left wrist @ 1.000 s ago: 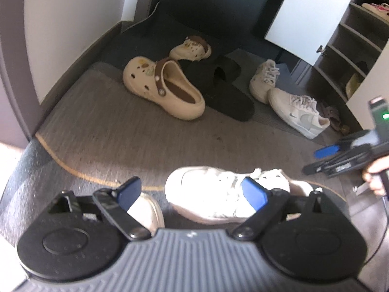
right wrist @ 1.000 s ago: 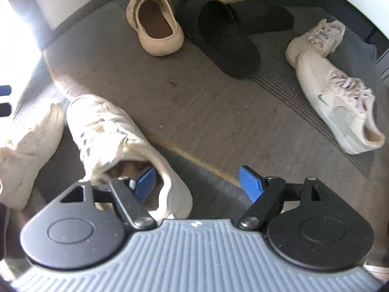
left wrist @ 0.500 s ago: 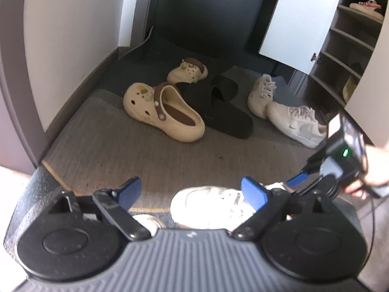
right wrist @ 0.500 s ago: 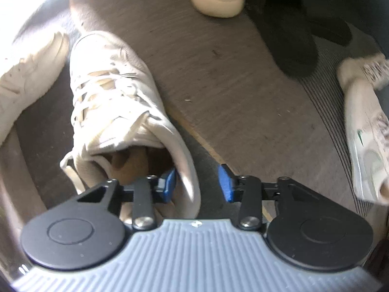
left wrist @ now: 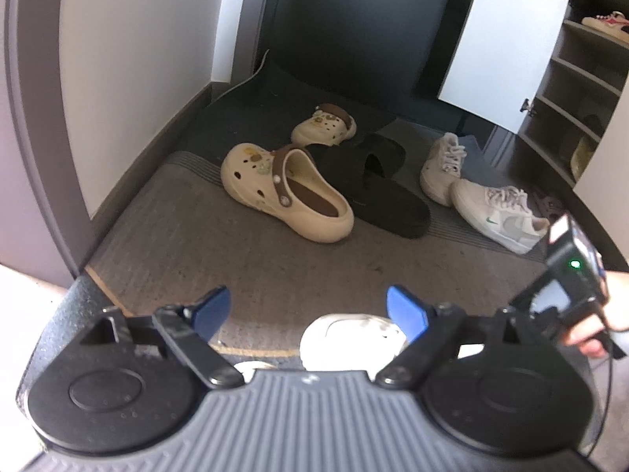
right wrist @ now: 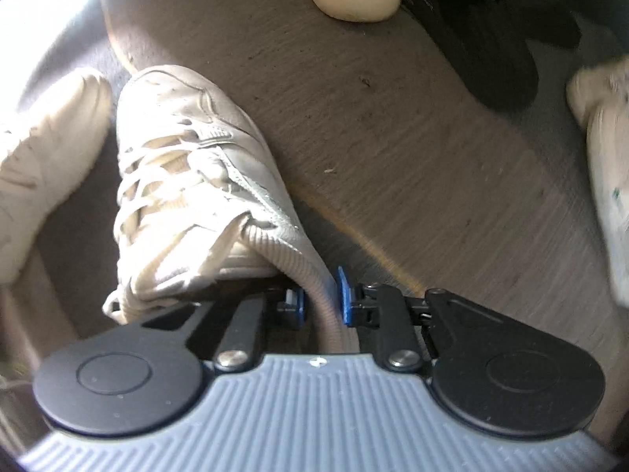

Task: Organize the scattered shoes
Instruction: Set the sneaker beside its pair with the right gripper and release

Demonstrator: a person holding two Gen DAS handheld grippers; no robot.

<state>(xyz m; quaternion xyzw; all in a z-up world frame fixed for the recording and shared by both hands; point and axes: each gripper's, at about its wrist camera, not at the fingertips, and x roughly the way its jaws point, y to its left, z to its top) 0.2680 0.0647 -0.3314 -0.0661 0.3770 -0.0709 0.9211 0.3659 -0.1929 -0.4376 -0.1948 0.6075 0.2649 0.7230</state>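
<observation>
Pinching the sneaker collar: R gripper clamped, L gripper spread

Pinching is seen at the right gripper [right wrist: 320, 299]: its blue fingertips [right wrist: 343, 295] are pressed together on the padded heel collar of the white sneaker [right wrist: 188, 181], one pad inside the opening, one outside. The sneaker's toe is pointed away from the camera, laces up, at the mat's [right wrist: 393, 137] yellow-trimmed edge. A 2nd white sneaker [right wrist: 43, 165] is seen just beside it on the left, partly washed out by sunlight.

The left gripper [left wrist: 308, 310] is held spread wide w/ nothing between the pads; below it only the toe of the same sneaker [left wrist: 346, 338] is visible.

Further back on the mat, a cream clog [left wrist: 287, 192] is lying w/ its heel toward the camera, touching a black slide [left wrist: 377, 196] on its right. A 2nd cream clog [left wrist: 324, 126] is seen behind them. Right of the slide, a pair of white trainers [left wrist: 495, 212] is lying, one angled across the other's toe. A shoe cabinet [left wrist: 582, 90] w/ its white door open is seen at far right; shoes are on some shelves, details too small to tell.
</observation>
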